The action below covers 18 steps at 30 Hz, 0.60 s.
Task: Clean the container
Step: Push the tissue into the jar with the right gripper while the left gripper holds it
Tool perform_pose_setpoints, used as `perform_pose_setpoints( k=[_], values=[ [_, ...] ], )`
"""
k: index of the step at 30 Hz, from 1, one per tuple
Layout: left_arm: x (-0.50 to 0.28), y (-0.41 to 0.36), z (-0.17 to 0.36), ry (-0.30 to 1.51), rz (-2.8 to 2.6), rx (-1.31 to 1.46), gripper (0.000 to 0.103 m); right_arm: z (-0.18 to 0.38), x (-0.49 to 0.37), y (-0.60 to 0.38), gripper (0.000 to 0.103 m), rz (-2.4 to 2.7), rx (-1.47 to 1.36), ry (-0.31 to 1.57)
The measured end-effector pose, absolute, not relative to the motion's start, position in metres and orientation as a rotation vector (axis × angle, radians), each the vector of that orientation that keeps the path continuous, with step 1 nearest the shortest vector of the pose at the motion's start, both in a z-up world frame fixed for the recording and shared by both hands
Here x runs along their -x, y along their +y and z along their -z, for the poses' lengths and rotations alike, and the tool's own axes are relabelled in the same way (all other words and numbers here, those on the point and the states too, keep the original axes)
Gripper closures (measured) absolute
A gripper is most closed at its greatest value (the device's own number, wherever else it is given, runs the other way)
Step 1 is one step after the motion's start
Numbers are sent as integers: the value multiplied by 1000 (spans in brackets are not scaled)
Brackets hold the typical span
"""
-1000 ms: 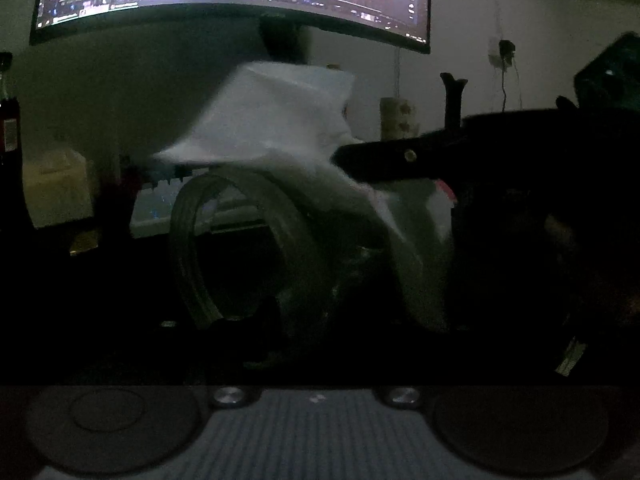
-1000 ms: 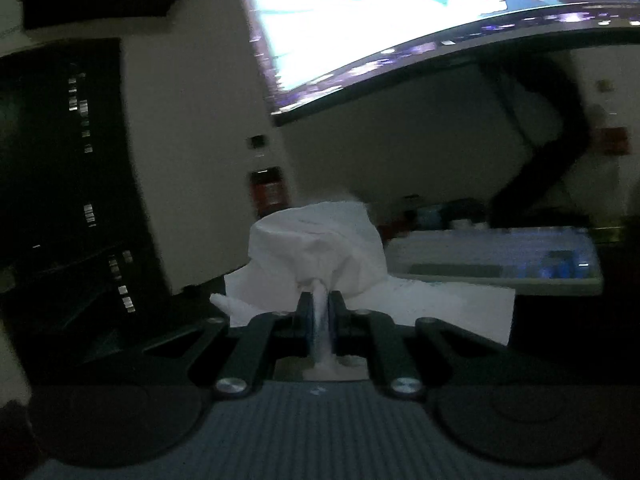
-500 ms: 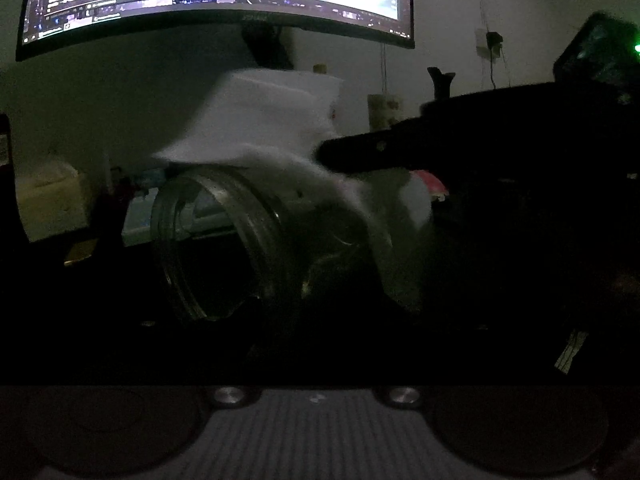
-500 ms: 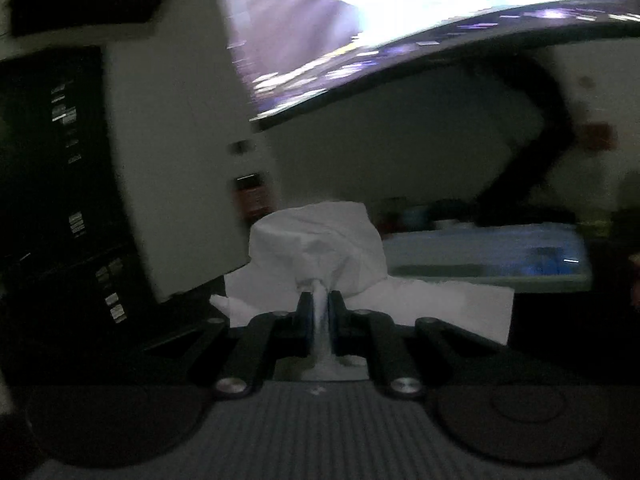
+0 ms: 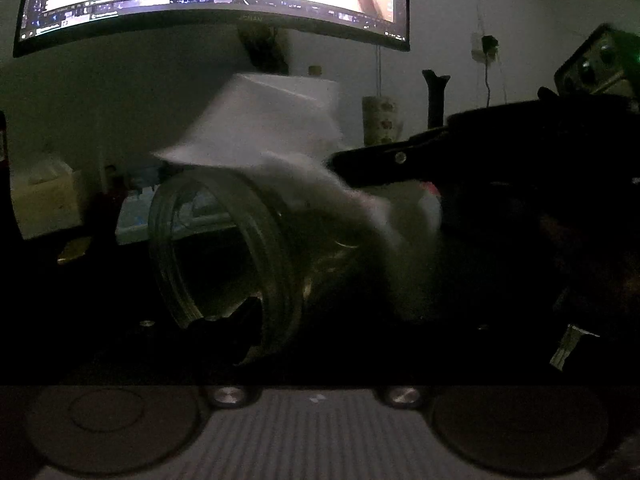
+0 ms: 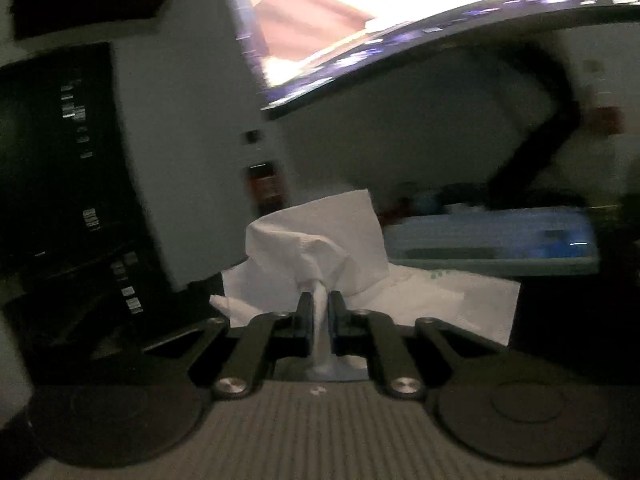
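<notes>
Left tongs (image 5: 256,320): just opened a bit wider, clamped on jar (image 5: 224,256), fingers hard to see in the dark. Jar tipped on its side, mouth to the left. Tissue (image 5: 272,136) draped over top of jar. Right tongs (image 6: 318,312): 2 fingers squeezed together on tissue.

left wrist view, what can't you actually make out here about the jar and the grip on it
- Left gripper's fingers: lost in darkness below the clear jar, so its grip cannot be told.
- Jar's far end: covered by the white tissue and the right gripper.
- Jar's inside, clean or dirty: too dim.
- Right wrist view: jar hidden behind the tissue.
</notes>
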State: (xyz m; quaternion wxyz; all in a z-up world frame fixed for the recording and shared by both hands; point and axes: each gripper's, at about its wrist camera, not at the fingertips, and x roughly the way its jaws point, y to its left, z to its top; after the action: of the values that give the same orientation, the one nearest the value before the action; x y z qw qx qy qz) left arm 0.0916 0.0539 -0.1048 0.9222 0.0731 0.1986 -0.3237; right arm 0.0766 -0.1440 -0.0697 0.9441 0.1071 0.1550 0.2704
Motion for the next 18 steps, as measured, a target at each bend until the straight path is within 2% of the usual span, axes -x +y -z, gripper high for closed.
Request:
perform_pose_setpoints(
  k=[4, 12, 18],
  values=[
    [-93, 53, 105, 408, 666, -143, 49, 72, -81, -156, 93, -478, -242, 319],
    [-90, 50, 106, 401, 669, -157, 45, 74, -77, -137, 93, -666, -217, 324],
    [-89, 49, 105, 404, 697, -137, 42, 75, -92, -164, 93, -484, -240, 312]
  ],
)
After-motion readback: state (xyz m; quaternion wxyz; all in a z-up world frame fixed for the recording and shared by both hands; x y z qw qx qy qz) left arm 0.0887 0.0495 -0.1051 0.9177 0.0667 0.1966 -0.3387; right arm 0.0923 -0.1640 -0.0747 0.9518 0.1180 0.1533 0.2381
